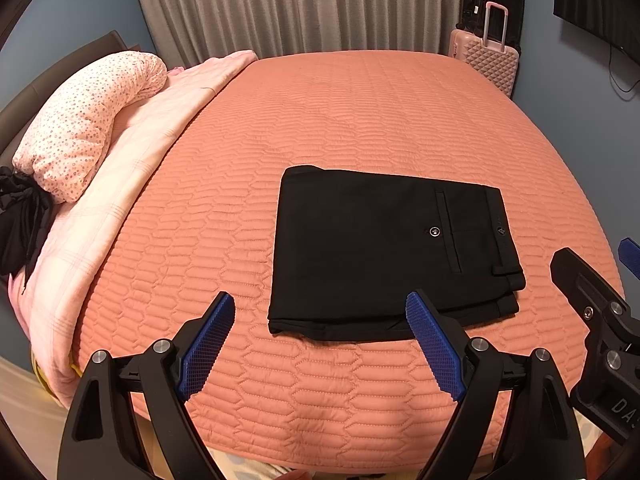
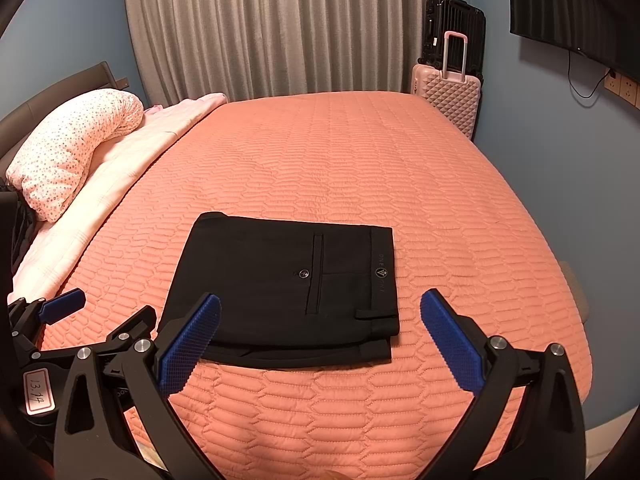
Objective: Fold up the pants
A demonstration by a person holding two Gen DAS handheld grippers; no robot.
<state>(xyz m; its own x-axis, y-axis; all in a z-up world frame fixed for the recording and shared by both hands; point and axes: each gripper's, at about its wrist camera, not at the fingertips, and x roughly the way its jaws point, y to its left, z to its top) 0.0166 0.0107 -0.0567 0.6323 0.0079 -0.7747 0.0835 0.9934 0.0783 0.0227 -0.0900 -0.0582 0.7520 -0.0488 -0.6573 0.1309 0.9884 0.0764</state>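
Two handheld grippers hang above the near edge of a bed whose quilted coral bedspread [image 1: 360,120] serves as the reference surface. Black pants [image 1: 384,252] lie on the bedspread near its front edge, folded into a compact rectangle with the waistband toward the right, a buttoned back pocket facing up, and lower layers showing along the near side. Left gripper [image 1: 320,340]: jaws spread wide, blue ribbed pads bare, nothing between them; it sits over the bedspread in front of the near left corner of the pants, its right-hand pad overlapping their front edge in the left wrist view. Right gripper [image 2: 320,340]: jaws likewise wide apart and holding nothing, over the front edge of the pants. At the left side of the bedspread lie a pale pink blanket [image 1: 132,168] and a dotted pillow [image 1: 88,120]. Beyond its far right corner stand a pink suitcase [image 2: 448,96] and a black suitcase [image 2: 454,20], before a grey curtain [image 2: 280,28].
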